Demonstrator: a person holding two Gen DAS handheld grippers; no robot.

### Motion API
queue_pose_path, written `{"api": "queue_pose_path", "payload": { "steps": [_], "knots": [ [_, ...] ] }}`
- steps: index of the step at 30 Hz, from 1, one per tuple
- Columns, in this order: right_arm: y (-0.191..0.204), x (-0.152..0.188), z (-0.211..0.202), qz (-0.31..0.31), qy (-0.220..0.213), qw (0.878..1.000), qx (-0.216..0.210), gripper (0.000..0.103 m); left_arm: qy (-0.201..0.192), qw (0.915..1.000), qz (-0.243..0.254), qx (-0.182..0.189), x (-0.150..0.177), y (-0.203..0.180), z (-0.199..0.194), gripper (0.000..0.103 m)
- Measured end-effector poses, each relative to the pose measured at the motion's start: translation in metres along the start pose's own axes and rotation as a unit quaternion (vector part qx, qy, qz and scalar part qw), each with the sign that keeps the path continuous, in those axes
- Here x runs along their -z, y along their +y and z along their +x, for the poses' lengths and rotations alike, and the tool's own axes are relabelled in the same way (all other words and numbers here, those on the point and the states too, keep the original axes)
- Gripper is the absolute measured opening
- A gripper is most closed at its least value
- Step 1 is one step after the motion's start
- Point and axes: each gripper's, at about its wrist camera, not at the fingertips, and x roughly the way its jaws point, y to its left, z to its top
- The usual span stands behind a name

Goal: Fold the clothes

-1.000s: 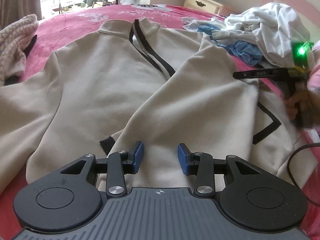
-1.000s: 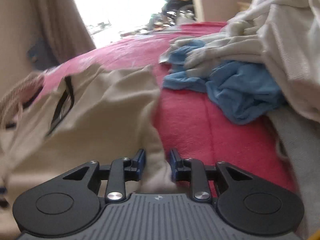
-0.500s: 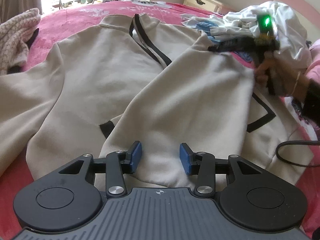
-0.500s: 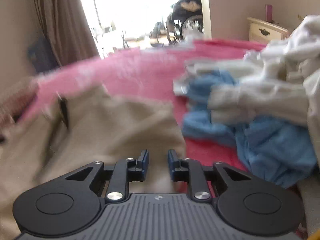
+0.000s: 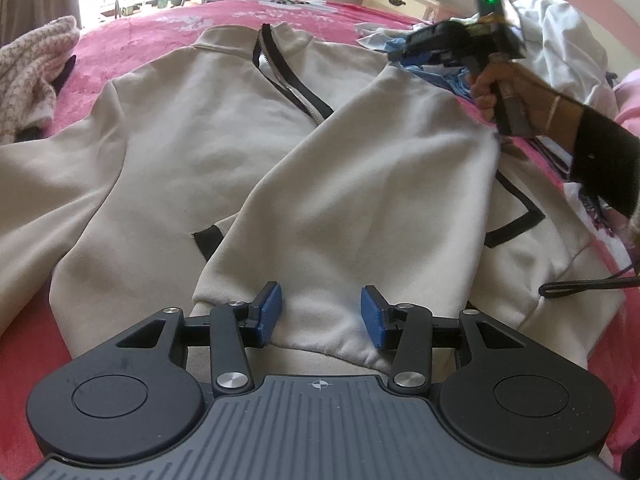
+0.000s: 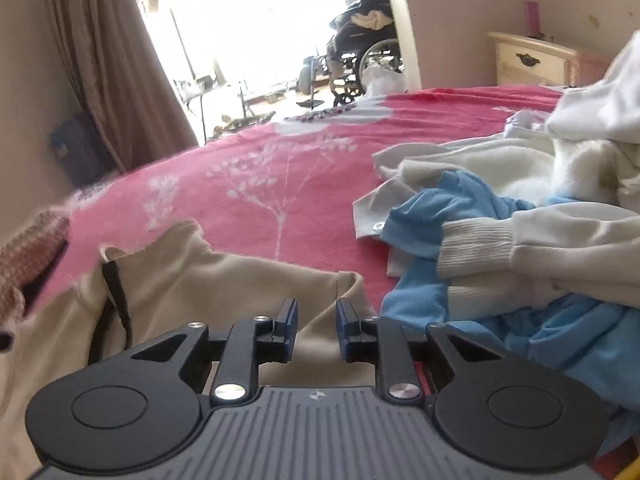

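A beige zip jacket (image 5: 208, 128) lies front up on the pink bedspread (image 5: 152, 36), its right sleeve (image 5: 360, 200) folded across the body. My left gripper (image 5: 320, 314) is low over that sleeve's cuff. Its jaws are opening, and the cloth lies under them with the blue pads (image 5: 272, 312) not pressing it. A hand holds my right gripper (image 5: 402, 56) above the jacket's right shoulder. In the right wrist view that right gripper (image 6: 317, 320) hovers over the beige shoulder cloth (image 6: 240, 280), its jaws closing to a narrow gap with nothing pinched.
A heap of white and blue clothes (image 6: 520, 240) lies on the right of the bed. A pink-and-white knit garment (image 5: 28, 64) lies at the left. A black cable (image 5: 580, 286) trails over the jacket's right edge. A nightstand (image 6: 532, 60) and a wheelchair (image 6: 360, 56) stand beyond the bed.
The right gripper has travelled from beside the jacket's lower right up to its shoulder. Its jaws have narrowed. The left jaws have spread a little and stayed over the cuff.
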Motion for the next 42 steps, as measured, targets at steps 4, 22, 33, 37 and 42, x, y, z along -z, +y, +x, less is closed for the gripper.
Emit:
{"api": "queue_pose_path", "payload": {
  "steps": [4, 22, 33, 37, 42],
  "knots": [
    [-0.004, -0.002, 0.004, 0.004, 0.000, 1.000, 0.007, 0.019, 0.000, 1.0000, 0.002, 0.001, -0.001, 0.000, 0.001, 0.044],
    [0.025, 0.058, -0.125, -0.081, 0.089, 0.992, 0.020, 0.024, -0.022, 0.9997, -0.002, 0.003, 0.005, -0.001, 0.000, 0.046],
    [0.150, 0.087, -0.175, -0.118, 0.152, 0.960, -0.201, 0.025, -0.040, 0.9985, -0.018, -0.031, 0.009, 0.006, -0.026, 0.046],
    [0.207, 0.135, -0.132, -0.176, 0.200, 0.938, -0.221, 0.024, -0.047, 0.9976, -0.037, -0.035, 0.017, 0.009, -0.025, 0.046],
    [0.226, 0.117, -0.144, -0.177, 0.181, 0.940, -0.229, 0.026, -0.062, 0.9928, -0.098, -0.031, 0.018, 0.026, -0.043, 0.046]
  ]
}}
